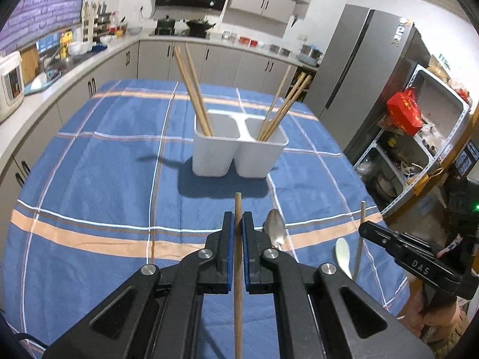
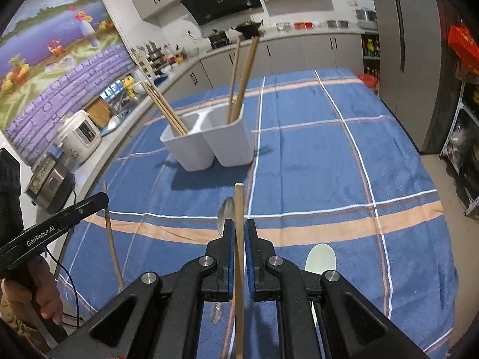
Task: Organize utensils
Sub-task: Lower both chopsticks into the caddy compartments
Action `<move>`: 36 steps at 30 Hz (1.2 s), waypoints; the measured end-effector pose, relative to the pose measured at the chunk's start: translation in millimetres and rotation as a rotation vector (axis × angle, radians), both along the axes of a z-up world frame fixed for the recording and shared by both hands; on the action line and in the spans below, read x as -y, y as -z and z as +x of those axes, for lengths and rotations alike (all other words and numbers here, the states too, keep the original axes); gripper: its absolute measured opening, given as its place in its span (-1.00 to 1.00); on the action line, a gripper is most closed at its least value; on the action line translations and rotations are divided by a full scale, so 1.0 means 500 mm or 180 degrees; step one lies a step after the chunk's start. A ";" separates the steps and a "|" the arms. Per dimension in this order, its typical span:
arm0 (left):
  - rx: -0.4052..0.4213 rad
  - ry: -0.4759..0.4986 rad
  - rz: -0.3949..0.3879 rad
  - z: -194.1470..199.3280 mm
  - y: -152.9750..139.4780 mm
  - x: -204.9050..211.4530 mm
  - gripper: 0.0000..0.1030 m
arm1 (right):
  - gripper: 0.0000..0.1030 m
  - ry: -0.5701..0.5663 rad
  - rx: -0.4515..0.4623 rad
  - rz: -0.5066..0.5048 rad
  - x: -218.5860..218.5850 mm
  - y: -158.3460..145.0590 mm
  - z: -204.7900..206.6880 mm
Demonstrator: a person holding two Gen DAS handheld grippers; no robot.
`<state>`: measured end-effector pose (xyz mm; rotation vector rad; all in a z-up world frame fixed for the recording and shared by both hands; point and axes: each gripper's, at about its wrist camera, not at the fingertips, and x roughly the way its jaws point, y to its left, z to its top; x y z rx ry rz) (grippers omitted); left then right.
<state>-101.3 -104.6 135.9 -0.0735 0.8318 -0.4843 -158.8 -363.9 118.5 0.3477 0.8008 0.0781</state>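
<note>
both grippers (image 1: 238,224) clamp wooden chopsticks (image 1: 238,209) (upright).

Left tongs (image 1: 238,224) clamp chopstick (image 1: 238,269); white holder (image 1: 239,152) ahead.

Two marks read clearly — "DAS" on the right gripper (image 1: 363,229) body, "GenRobot.AI" on the left gripper (image 2: 104,199) body.

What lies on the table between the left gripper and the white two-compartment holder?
Only bare blue plaid tablecloth and the white two-compartment holder's shadow, in the left wrist view beyond the left gripper.
</note>
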 end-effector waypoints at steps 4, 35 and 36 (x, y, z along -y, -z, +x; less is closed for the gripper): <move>0.0128 0.0003 -0.0039 -0.025 -0.026 -0.001 -0.92 | -0.87 -0.0018 0.0145 -0.0001 -0.002 -0.023 -0.023; 0.0793 0.0180 -0.0307 -0.073 -0.196 -0.018 -0.92 | -0.87 -0.0151 0.0802 -0.0182 -0.044 -0.178 -0.025; 0.0813 0.0178 -0.0315 -0.069 -0.203 -0.020 -0.92 | -0.87 -0.0157 0.0823 -0.0190 -0.044 -0.185 -0.019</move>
